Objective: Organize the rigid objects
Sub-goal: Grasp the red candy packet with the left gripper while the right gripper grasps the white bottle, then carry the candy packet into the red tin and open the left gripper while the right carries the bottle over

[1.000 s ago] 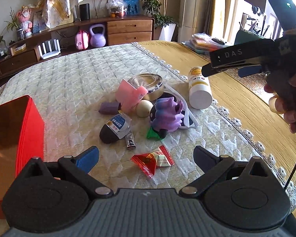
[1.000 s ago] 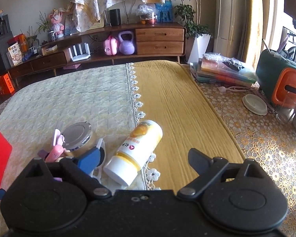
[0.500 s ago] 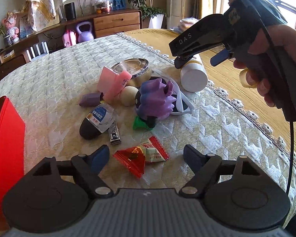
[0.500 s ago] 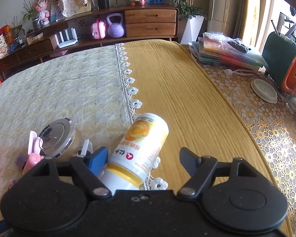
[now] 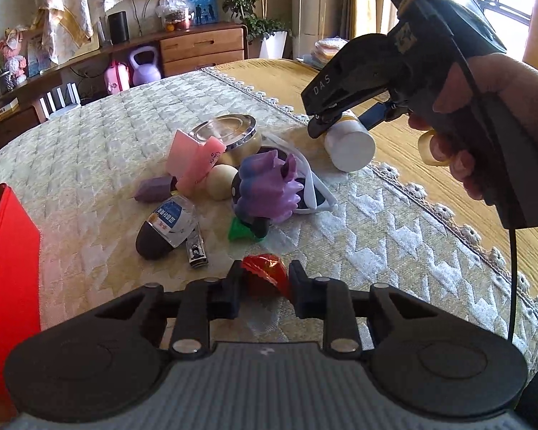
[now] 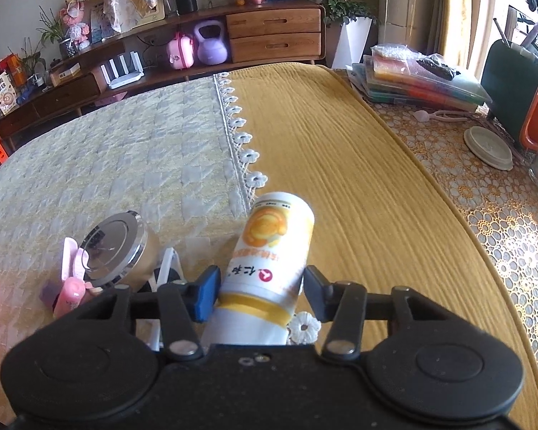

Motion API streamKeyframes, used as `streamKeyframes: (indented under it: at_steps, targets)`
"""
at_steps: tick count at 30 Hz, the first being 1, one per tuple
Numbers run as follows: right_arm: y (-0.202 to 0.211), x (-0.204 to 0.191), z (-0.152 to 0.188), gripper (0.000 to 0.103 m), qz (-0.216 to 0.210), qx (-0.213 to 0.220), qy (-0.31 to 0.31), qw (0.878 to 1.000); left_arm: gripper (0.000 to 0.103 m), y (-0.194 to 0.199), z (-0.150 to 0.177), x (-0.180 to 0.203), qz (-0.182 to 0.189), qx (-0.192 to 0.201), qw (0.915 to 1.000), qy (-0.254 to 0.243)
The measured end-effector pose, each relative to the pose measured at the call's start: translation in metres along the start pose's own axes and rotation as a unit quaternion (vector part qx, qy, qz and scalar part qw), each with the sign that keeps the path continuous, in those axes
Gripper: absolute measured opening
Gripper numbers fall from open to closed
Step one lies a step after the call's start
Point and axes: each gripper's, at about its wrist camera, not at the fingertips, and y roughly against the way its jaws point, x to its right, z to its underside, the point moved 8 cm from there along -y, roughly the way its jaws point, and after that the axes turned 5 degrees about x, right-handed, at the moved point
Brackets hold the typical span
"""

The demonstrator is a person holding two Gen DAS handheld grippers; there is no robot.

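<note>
Left wrist view: the left gripper (image 5: pixel 262 288) is closing on a red candy wrapper (image 5: pixel 265 275) at lower centre, its pads touching it. The rest of the pile sits mid-frame, unsorted: purple toy (image 5: pixel 269 182), brown egg (image 5: pixel 161 231), nail clipper (image 5: pixel 196 251). The red box (image 5: pixel 7 279) at the left edge looks empty (likely the destination).

Right wrist view: the right gripper (image 6: pixel 262 294) is closing around the lying yellow bottle (image 6: pixel 269 268) at lower centre. Judged overall, sorting has barely begun.
</note>
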Motion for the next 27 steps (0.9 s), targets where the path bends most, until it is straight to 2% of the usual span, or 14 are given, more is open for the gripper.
streamKeyframes:
  at_steps: [7,15,27]
  targets:
    - [0.023,0.003,0.011,0.048,-0.014,-0.002,0.013,1.0,0.026,0.009,0.0,-0.008,-0.009,-0.001,0.9999,0.014]
    - [0.068,-0.011,0.019,0.048,-0.048,0.001,0.033,0.998,0.026,0.037,-0.009,-0.022,-0.006,0.002,0.9989,0.046]
    - [0.131,-0.075,0.019,0.048,-0.116,0.015,0.077,0.99,0.026,0.088,-0.031,-0.062,-0.017,0.019,0.9952,0.095]
